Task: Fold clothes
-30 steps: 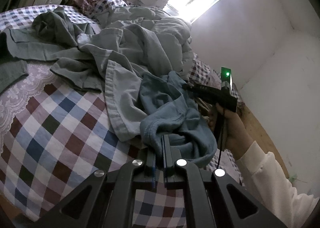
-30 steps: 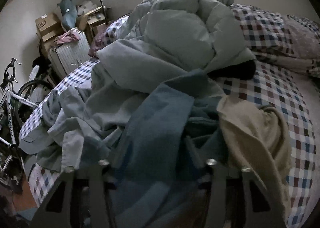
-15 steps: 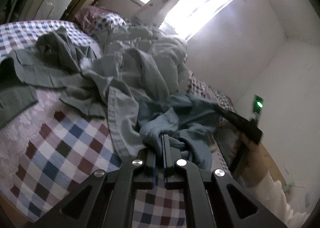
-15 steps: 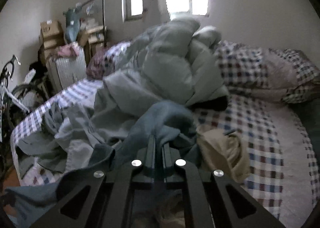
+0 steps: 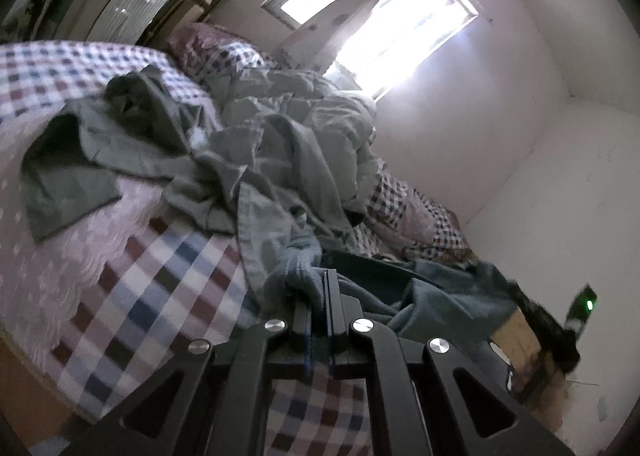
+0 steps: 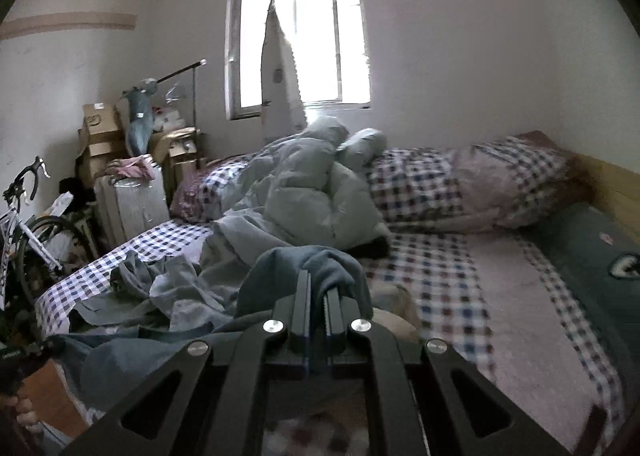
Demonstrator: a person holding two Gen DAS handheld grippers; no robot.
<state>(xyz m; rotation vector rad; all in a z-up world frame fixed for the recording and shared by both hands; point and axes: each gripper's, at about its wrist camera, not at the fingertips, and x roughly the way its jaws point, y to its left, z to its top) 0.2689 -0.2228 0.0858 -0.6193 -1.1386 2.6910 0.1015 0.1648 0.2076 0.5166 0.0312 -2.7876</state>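
Bedding on the bed (image 6: 500,336) lies beyond both hand-held grippers, as before. Blue garment (image 6: 304,268) has been drawn out of the pile and is stretched between them. Right hand-held gripper (image 6: 317,292), open a second ago, is now clamped on it; left hand-held gripper (image 5: 319,288) is kept clamped on another edge, so spreading can begin.

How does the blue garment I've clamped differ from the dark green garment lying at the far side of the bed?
The blue garment is held up off the bed, pinched by both the left claw and right claw; the dark green garment lies loose on the checked bedspread. The blue garment is stretched between the claws; the dark green garment is rumpled, partly spread flat. Both are unfolded.
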